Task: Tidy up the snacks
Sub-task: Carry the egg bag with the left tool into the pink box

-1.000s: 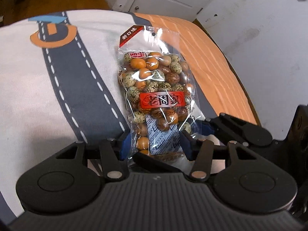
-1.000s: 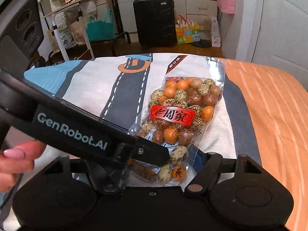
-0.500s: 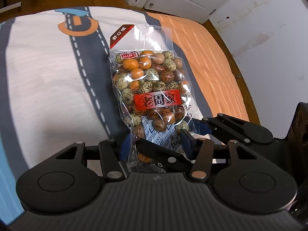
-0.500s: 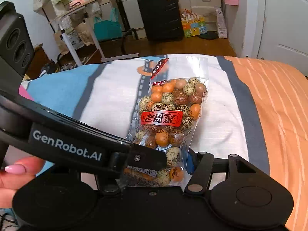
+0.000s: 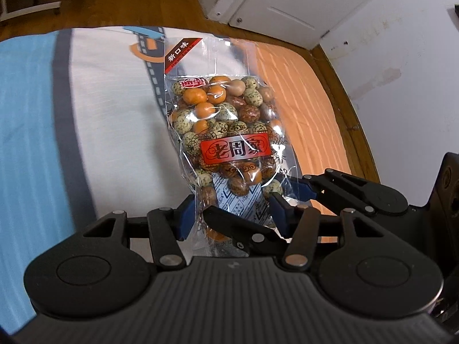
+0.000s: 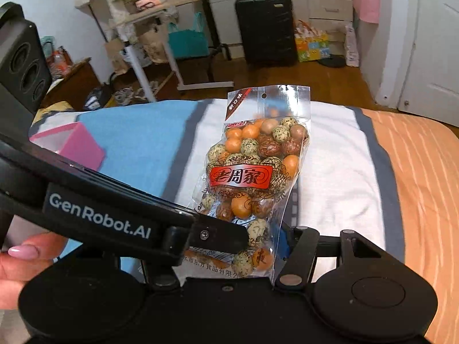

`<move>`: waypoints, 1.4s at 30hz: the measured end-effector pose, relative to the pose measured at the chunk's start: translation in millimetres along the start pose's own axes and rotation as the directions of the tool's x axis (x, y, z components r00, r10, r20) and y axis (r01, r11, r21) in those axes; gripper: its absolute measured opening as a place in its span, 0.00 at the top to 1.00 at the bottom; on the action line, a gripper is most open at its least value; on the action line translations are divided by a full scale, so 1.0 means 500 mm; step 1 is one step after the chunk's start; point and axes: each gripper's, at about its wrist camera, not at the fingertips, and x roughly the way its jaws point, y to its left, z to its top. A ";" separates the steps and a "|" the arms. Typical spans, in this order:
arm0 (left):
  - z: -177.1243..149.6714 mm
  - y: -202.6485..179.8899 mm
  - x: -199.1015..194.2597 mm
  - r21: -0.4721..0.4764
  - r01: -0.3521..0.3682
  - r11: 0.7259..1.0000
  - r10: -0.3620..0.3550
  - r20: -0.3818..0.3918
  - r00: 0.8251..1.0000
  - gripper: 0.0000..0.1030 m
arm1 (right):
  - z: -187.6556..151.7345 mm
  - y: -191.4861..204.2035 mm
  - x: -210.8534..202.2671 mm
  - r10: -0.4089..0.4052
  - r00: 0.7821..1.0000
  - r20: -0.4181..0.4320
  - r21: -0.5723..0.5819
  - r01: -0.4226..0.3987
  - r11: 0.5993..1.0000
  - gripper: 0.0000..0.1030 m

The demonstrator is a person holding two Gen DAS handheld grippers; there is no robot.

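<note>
Left wrist view close behind the left gripper (image 5: 232, 215), angled down over the bed (image 5: 109, 120), right wrist view likewise from beside it, both sharing the peanut snack bag (image 5: 226, 132) above the bed

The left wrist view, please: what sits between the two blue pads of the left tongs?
The lower end of the clear plastic bag of mixed coated nuts sits there, and a black finger of the right tongs crosses over it, as the left wrist view shows.
</note>
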 end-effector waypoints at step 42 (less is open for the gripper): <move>-0.213 0.538 -0.481 -0.414 -0.175 0.894 0.298 0.256 0.919 0.46 | 0.109 0.611 0.194 0.367 0.925 -0.094 -0.321 -0.377 0.869 0.36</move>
